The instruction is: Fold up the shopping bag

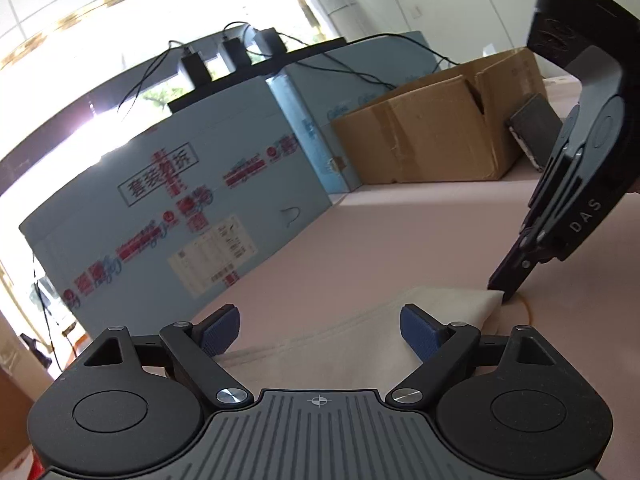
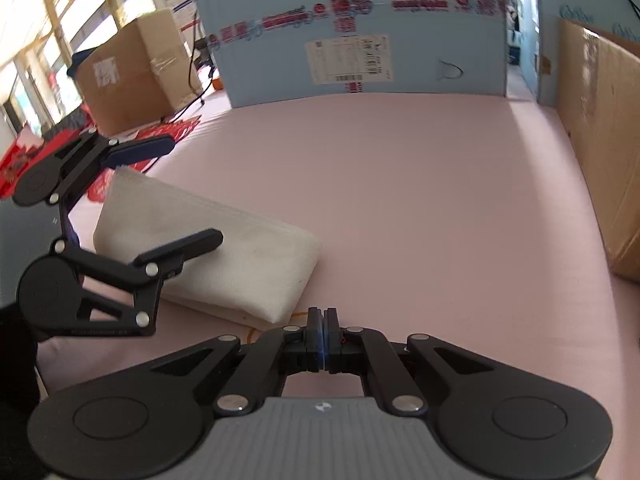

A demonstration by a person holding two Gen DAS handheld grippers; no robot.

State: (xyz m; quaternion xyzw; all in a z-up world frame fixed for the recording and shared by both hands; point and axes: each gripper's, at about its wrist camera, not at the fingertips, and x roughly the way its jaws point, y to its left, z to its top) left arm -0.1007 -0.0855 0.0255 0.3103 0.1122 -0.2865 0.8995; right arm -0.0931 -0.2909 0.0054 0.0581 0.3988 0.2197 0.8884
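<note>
Pink padded tabletop (image 2: pixel 400 184) is filling most of both views, and the white shopping bag (image 2: pixel 208 252) is lying on it in the lower left of the right wrist view as a compact, layered rectangle, already looking folded over on itself. At its near corner an orange cord (image 2: pixel 256 330) is peeking out from under the cloth. Over the bag, the left gripper (image 1: pixel 320 330) is hanging with its blue pads spread wide and nothing between them, the cloth showing below the gap. Just beside the bag's corner, the right gripper (image 2: pixel 323 334) is sitting at the bottom centre with its pads pressed together; whether any cloth or cord is caught there I cannot tell. Behind, a blue printed box (image 2: pixel 360 28) and a brown carton (image 1: pixel 432 132) are lining the table's far side. Judging from this, the folded layers could spring open or slide if the tips drag the corner, and the loose cord could snag a finger.
</note>
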